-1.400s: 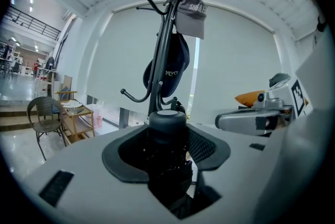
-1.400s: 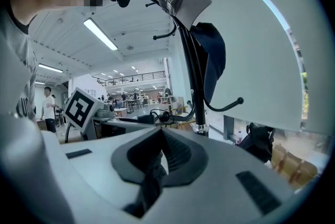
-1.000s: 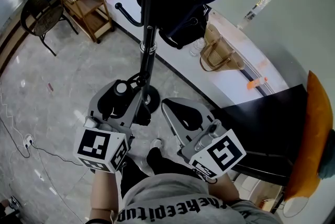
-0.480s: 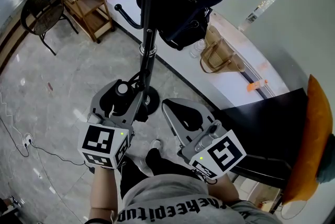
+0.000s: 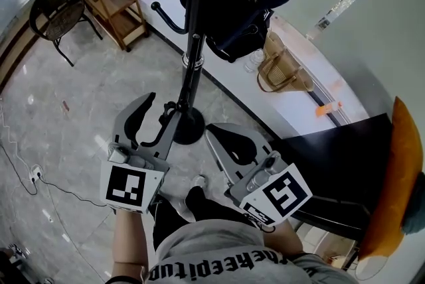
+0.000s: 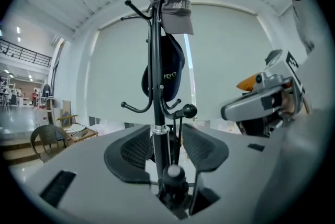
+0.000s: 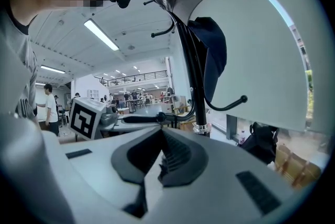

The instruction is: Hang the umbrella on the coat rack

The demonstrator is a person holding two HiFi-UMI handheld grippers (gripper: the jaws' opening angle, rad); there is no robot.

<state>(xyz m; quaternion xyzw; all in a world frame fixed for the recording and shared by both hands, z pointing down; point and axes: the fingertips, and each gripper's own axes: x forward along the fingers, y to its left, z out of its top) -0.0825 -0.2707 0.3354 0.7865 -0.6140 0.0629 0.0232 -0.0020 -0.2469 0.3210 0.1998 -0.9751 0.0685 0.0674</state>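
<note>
The black coat rack pole (image 5: 192, 70) rises from its round base (image 5: 189, 129), with a dark bag and caps (image 5: 242, 4) hung high on it. My left gripper (image 5: 159, 109) sits right at the pole, low down. Its jaws have just been closing but still stand wide. Between them in the left gripper view (image 6: 166, 134) I see the pole (image 6: 157, 87) and a black umbrella end with a round knob (image 6: 172, 173); the pads do not press on it. The rest of the umbrella is hard to make out. My right gripper (image 5: 214, 135) is shut on nothing (image 7: 161, 131).
A wooden cart (image 5: 109, 0) and a wicker chair (image 5: 56, 10) stand at the far left. A tan handbag (image 5: 279, 70) rests on the white ledge. A black table (image 5: 345, 156) and an orange cushion (image 5: 398, 170) are at the right. A cable and socket (image 5: 33, 176) lie on the floor.
The left gripper has rolled and edged towards the pole; the round knob that showed on top between its jaws is no longer seen from the head. The right gripper kept still.
</note>
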